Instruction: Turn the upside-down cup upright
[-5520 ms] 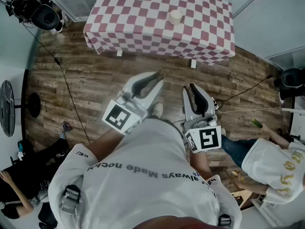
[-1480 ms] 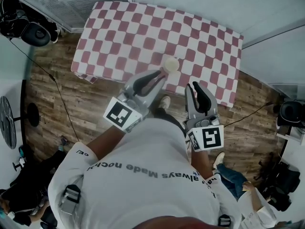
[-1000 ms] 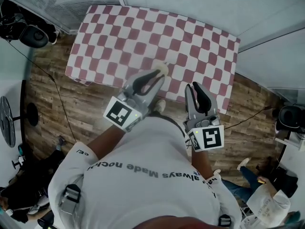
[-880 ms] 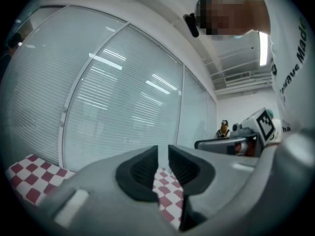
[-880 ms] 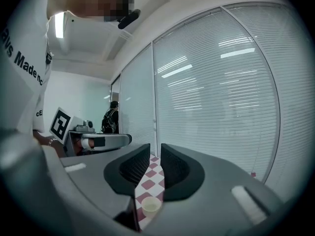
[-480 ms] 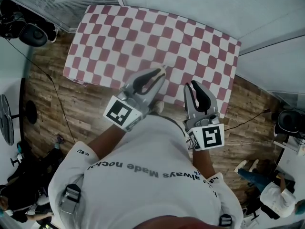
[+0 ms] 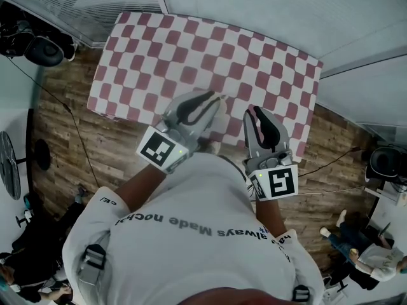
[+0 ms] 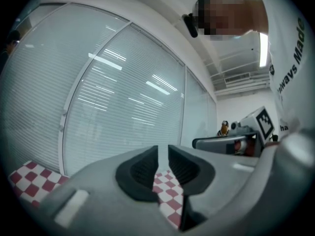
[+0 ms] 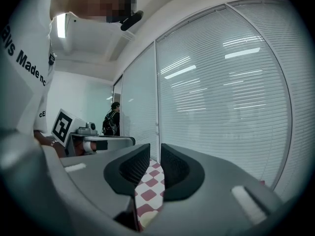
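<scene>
The cup was not clear to see. In the head view the tip of your left claw (image 7: 216,98) lay over the place on the worktop (image 7: 159,49) where the cup had stood a moment before. In the right gripper view only a pale patch (image 9: 146,222) showed low under the jaws, and whether this was the cup cannot be told.

Both claws were closed to a thin slit, and nothing was held between the jaws of either one. Your right claw (image 7: 253,112) was just beside the left one, also over the near part of the checked cloth.

Some seconds earlier the worktop was far up in the head view, the cup stood free on the cloth, and wooden floor (image 7: 70,151) lay between it and your claws. Now the claws reached over the near edge of the worktop. The jaws were closed then as well. Behind the worktop stood a wall of window blinds (image 8: 123,102).
</scene>
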`<act>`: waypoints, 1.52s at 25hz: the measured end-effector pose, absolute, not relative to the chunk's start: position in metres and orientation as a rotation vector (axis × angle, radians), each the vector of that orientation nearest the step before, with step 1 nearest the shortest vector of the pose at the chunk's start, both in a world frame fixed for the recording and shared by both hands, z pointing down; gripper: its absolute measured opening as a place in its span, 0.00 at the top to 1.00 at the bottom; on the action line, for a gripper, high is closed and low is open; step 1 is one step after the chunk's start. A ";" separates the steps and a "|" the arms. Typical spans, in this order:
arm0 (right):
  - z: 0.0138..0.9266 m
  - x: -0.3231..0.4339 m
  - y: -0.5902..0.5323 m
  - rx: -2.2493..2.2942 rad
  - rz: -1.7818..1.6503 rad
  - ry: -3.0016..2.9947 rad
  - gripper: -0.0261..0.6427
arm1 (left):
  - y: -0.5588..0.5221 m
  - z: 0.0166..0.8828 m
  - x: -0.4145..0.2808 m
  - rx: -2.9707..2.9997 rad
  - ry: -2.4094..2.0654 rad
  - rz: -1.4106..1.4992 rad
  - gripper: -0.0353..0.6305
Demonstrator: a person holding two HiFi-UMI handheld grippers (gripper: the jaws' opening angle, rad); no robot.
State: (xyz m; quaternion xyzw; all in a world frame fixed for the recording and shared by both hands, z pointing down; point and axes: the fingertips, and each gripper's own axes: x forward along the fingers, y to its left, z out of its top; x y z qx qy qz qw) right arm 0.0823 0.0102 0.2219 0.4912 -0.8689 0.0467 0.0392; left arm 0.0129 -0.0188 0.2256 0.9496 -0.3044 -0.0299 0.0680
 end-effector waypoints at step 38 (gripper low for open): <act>0.402 0.052 0.004 1.464 0.348 -2.537 0.50 | -0.046 0.396 -0.019 2.697 -0.893 0.132 0.85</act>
